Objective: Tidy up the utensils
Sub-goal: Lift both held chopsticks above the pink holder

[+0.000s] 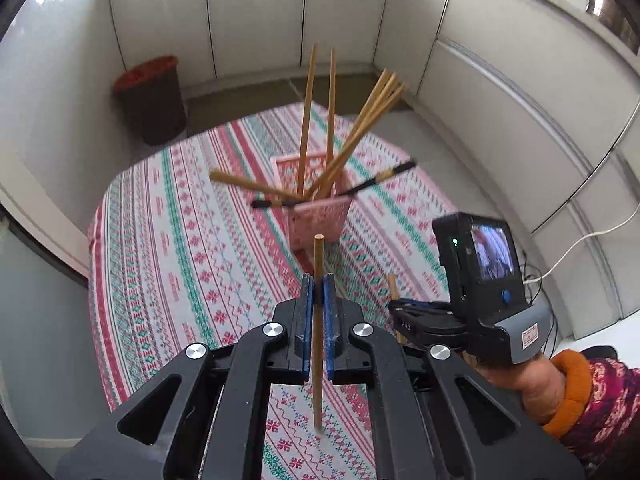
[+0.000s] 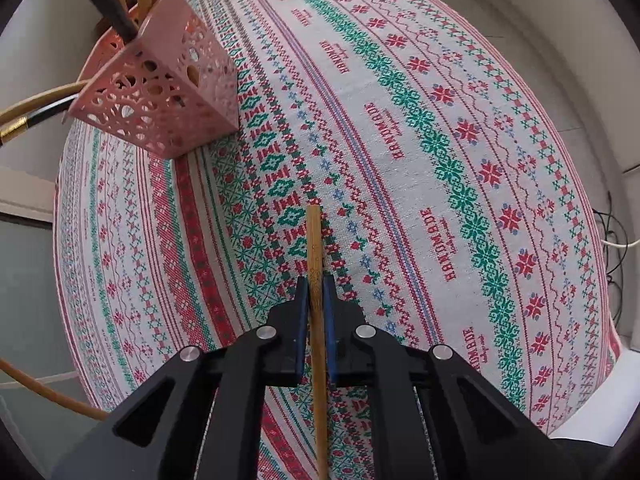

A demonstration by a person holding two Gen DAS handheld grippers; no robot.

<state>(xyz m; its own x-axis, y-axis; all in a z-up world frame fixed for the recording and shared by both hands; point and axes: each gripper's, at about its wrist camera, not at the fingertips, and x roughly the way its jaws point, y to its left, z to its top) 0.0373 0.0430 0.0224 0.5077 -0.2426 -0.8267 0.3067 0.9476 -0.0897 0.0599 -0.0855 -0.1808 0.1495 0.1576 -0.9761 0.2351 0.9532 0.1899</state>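
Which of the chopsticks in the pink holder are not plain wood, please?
The two black chopsticks with gold bands, leaning low out of the holder; the others are plain bamboo.

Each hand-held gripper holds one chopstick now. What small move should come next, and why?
Probably carry the left hand-held gripper forward over the pink holder and lower its wooden chopstick in. The holder stands just ahead and already has chopsticks in it.

A round table wears a patterned red-green-white woven tablecloth (image 1: 168, 248); a dark cylindrical bin (image 1: 154, 100) stands before white cabinet doors (image 1: 256, 12).
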